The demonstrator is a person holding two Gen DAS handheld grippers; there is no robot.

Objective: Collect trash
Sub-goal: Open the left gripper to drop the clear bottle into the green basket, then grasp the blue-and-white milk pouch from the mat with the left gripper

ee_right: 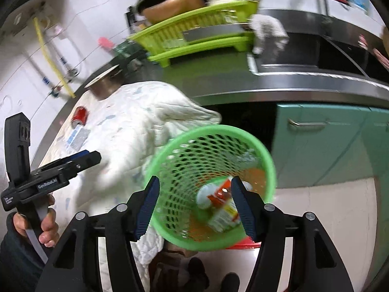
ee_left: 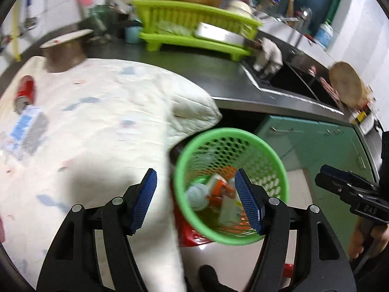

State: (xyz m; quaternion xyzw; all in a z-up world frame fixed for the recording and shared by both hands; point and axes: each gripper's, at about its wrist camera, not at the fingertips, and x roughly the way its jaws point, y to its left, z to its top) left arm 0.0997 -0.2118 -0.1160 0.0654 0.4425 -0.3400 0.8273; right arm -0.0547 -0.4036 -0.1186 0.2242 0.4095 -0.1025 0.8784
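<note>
Left wrist view
Left gripper [ee_left: 195, 202]: black frame, blue ribbed pads, jaws spread wide, nothing between them; it hangs above the basket and the cloth's hanging edge.
Green perforated plastic basket [ee_left: 277, 165]: off the front edge of the worktop, over the pale floor and a red object, in front of the teal cabinet door [ee_left: 313, 143]; its mouth faces the camera.
Trash in basket: an orange-and-white carton [ee_left: 220, 188] and a pale round lid-like piece [ee_left: 198, 194] lie at the bottom, touching.
White quilted cloth [ee_left: 102, 112]: covers the worktop's left part, one corner drooping over the front edge.
Red drink can [ee_left: 24, 92]: on its side on the cloth near the worktop's left edge, just above a blue-and-grey flat packet [ee_left: 28, 129].
Lidded metal pot [ee_left: 64, 51]: at the cloth's back edge.
Lime-green plastic dish rack [ee_left: 194, 29]: at the back of the worktop, left of the dark sink [ee_left: 291, 82].
Right gripper [ee_left: 345, 182]: seen side-on at the right; spread cannot be told here.

Right wrist view
Right gripper [ee_right: 195, 204]: jaws wide, holding nothing, above the basket [ee_right: 267, 160].
Trash: carton [ee_right: 222, 194] and the pale round piece [ee_right: 204, 194] inside, blurred.
Can [ee_right: 80, 115]: on the cloth [ee_right: 136, 121] by the left edge, packet [ee_right: 77, 137] beside it.
Left gripper [ee_right: 82, 158]: held in the person's left hand [ee_right: 46, 221] over the cloth.
</note>
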